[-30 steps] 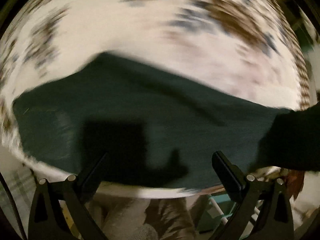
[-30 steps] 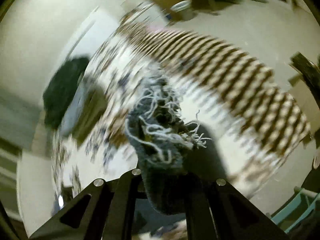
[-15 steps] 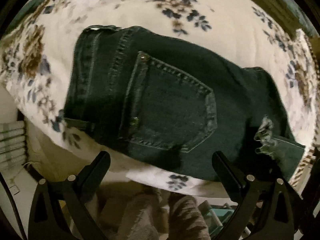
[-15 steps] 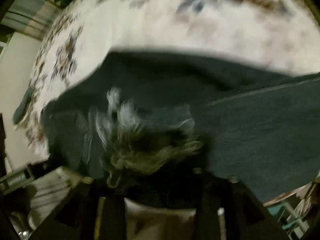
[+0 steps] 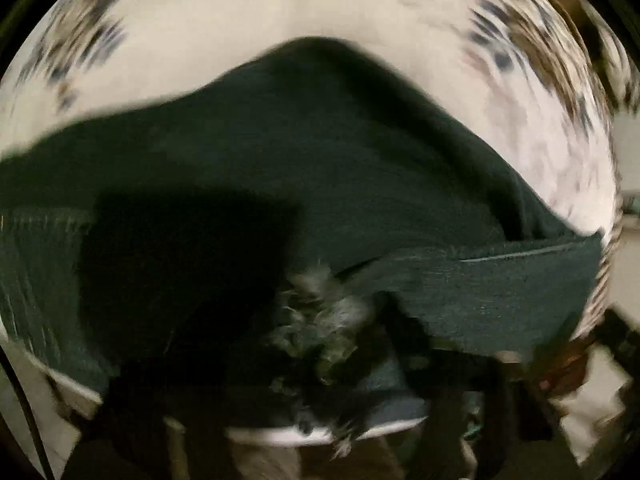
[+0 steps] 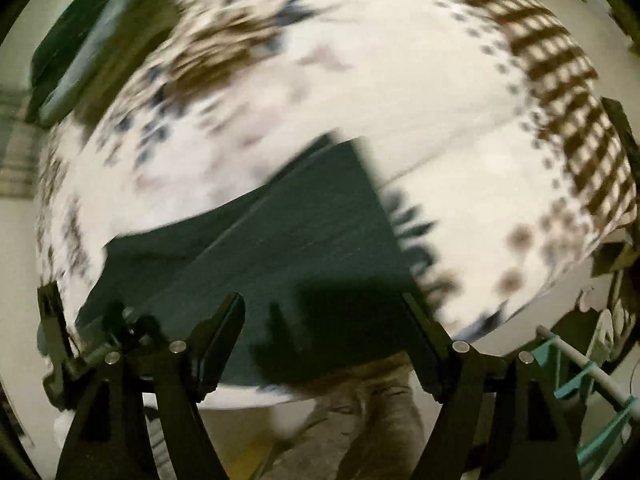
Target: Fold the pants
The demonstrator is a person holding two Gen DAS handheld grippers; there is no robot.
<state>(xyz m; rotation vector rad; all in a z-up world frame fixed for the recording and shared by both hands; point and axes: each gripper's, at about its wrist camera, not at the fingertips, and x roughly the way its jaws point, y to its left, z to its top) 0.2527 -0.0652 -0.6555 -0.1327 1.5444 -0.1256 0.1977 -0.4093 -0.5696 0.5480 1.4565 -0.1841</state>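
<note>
Pants: the dark denim pants (image 5: 320, 168) lie on the floral bedspread (image 5: 400, 8), at its near edge; in the right wrist view they (image 6: 312, 240) run from 8 o'clock up to 1 o'clock.
Frayed part: a ragged, pale-threaded patch (image 5: 320, 320) sits at 6 o'clock in the left wrist view, over the near fold.
Left gripper: my left gripper is lost in motion blur and dark cloth, so I cannot tell whether its fingers are apart or clamped.
Right gripper: my right gripper (image 6: 328, 336) hovers over the near edge of the denim, fingers wide apart and holding nothing.
Handling: I judge the denim moderately heavy, limp, not slippery and not fragile; it will sag from any single grip point and hold a crease once pressed.
Weak spot: the frayed threads will likely snag or tear, so I avoid pinching there.
Grip points: I judge a hem or seamed edge best, taken through all layers, one gripper at each corner.
</note>
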